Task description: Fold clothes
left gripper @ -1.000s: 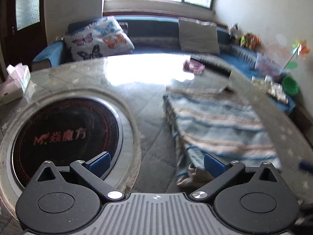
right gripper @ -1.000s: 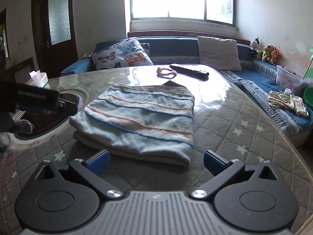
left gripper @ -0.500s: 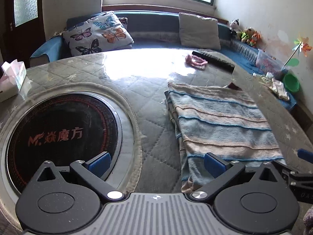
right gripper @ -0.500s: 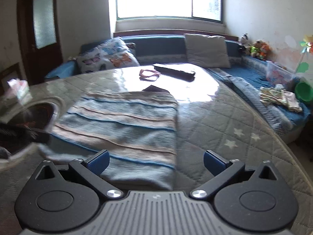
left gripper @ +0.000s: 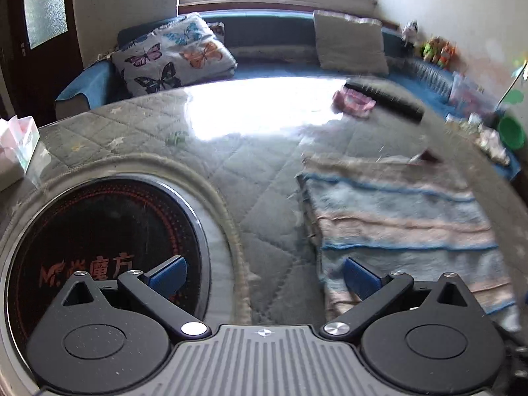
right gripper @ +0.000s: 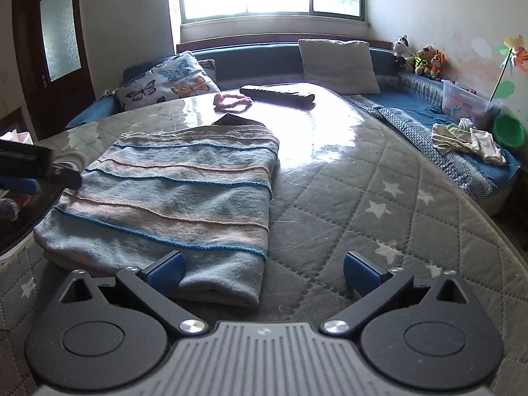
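A clear bin [right gripper: 463, 102] sat on the blue bench [right gripper: 412, 105] at the far right, with pink and blue things inside that could not be made out. Beside it stood a green bowl [right gripper: 509, 131]; its contents were hidden. A tissue box [left gripper: 15, 151] at the table's left edge held pink tissue poking from the top.

The sweater [right gripper: 171, 204], striped blue and pink, lay folded flat on the quilted table [right gripper: 379, 198], near its front edge. The left gripper [left gripper: 262, 275] had its jaws spread wide with nothing between them, the right fingertip over the sweater's near left edge and the left fingertip over the round black cooktop [left gripper: 99, 241] sunk into the table. The right gripper [right gripper: 262, 270] was likewise spread wide and empty, its left fingertip over the sweater's near edge; whether it touched the cloth could not be told.

The left view alone showed the whole cooktop with its red lettering. It was blurred on its right side. The right view was sharp and alone showed the crumpled pale clothes [right gripper: 468, 142] on the bench. It also caught the left gripper from the side at its left margin, just beside the sweater's far left corner.

Both views showed the remote [right gripper: 277, 94] and a pink band [right gripper: 231, 102] beyond the sweater, the butterfly pillow [right gripper: 165, 82], a grey pillow [right gripper: 338, 62] and small plush toys [right gripper: 422, 59].
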Demonstrator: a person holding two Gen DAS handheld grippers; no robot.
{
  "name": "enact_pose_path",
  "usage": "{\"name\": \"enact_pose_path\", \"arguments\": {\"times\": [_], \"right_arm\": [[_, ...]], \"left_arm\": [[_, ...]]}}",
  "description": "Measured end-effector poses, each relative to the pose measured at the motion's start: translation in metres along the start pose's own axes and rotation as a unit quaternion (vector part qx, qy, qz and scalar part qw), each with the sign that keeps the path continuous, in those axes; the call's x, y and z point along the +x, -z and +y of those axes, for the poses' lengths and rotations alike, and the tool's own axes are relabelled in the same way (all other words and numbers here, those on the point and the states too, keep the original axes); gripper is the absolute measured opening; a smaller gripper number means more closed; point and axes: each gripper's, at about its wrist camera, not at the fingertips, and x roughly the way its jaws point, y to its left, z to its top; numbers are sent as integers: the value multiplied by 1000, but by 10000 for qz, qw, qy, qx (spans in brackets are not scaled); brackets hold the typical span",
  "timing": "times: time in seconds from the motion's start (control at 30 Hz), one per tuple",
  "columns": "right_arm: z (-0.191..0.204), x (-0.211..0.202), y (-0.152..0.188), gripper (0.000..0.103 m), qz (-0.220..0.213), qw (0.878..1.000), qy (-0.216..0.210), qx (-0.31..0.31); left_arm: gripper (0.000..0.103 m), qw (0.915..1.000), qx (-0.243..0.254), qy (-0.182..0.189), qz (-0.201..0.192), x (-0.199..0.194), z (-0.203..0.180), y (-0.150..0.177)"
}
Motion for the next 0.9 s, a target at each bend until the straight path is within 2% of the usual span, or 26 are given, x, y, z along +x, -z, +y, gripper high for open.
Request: {"name": "enact_pose_path", "arguments": {"times": [0.17, 0.47, 0.73, 0.9], "right_arm": [[0, -1, 1, 103, -42, 10000, -20, 19], [-1, -2, 2, 103, -69, 10000, -45, 56], [-1, -3, 2, 103, -83, 9999, -63, 81], [-1, -2, 2, 103, -91, 9999, -75, 100]], "left_arm": [[103, 10000, -22, -66, -62, 3, 3, -9], [103, 9995, 277, -69, -102, 28, -18, -28], [103, 9998, 60, -82, -186, 24, -13, -56], [103, 9982, 384, -464, -41, 53, -20, -69]]}}
